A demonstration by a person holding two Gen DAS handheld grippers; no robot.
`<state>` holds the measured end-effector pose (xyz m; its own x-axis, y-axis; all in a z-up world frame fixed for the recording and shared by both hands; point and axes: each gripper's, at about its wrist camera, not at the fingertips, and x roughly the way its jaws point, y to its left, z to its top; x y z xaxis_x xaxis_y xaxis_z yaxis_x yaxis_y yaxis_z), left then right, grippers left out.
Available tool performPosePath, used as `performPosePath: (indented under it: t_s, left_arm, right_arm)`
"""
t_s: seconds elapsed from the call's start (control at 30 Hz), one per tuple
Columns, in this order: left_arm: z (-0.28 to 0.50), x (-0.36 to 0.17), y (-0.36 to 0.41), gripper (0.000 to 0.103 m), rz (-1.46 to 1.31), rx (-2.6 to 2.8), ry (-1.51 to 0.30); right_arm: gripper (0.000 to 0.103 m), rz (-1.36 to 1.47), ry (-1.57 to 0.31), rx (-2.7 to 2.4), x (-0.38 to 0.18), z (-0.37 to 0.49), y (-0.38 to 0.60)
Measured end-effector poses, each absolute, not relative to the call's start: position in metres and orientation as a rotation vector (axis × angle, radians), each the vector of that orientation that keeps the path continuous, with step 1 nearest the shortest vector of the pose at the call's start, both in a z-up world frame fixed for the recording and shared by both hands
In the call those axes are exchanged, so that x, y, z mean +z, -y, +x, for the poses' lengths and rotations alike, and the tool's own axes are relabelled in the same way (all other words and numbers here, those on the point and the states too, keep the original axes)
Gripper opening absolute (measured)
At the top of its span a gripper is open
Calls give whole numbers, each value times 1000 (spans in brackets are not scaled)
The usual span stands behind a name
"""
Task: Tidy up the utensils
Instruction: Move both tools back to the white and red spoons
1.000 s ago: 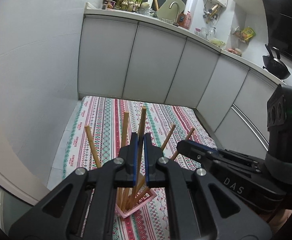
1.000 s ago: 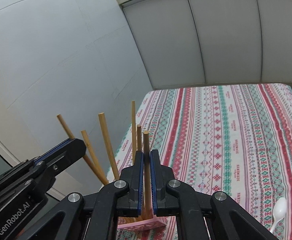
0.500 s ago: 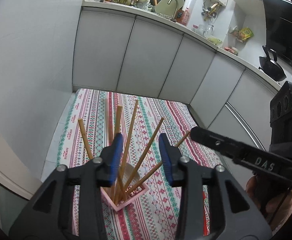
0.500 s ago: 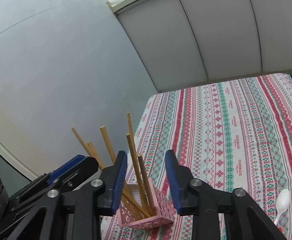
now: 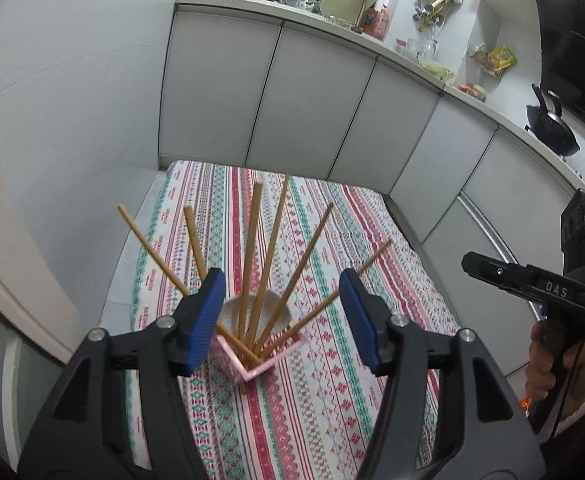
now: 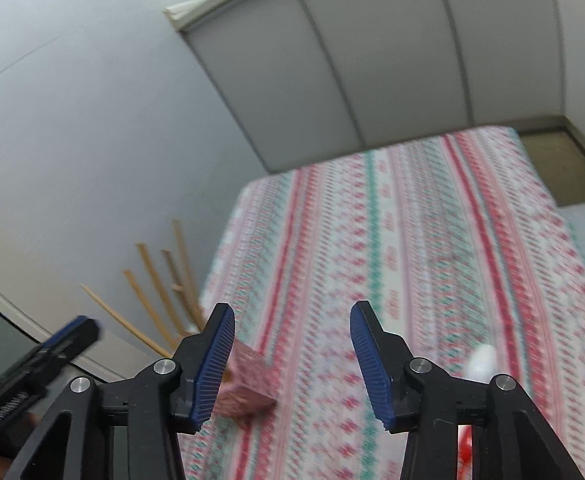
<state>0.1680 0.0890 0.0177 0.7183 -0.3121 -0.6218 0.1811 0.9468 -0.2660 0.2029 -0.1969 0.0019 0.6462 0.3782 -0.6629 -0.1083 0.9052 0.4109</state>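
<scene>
- The left gripper (image 5: pixel 282 318), clamped on a chopstick a second earlier, stood wide with nothing between its pads.
- The right gripper (image 6: pixel 292 362) had let go likewise, gaped empty, and had swung away rightward in a blur.
- The chopsticks (image 5: pixel 270 256) fanned upright in the pink holder (image 5: pixel 252 356), just ahead of and below the left gripper.
- Judged: that pair is filed; a white spoon (image 6: pixel 480 360) beside the right gripper's right finger likely awaits.
</scene>
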Motion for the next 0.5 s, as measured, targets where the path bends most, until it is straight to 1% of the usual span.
performPosePath:
  t_s: [0.03, 0.1, 0.2, 0.33, 0.5]
  left_arm:
    - [165, 18, -87, 66, -183, -275, -726]
    - [161, 17, -81, 73, -162, -281, -744]
    - [156, 10, -71, 82, -131, -286, -790]
    - [152, -5, -56, 83, -85, -276, -874]
    - [145, -24, -31, 83, -57, -315, -952]
  right_arm:
    - [57, 350, -842, 269, -1, 201, 203]
    - [60, 350, -879, 239, -8, 198, 216]
    - [63, 340, -926, 203, -20, 195, 230]
    - [70, 320, -984, 162, -38, 187, 246]
    - [71, 304, -1077, 111, -70, 186, 259]
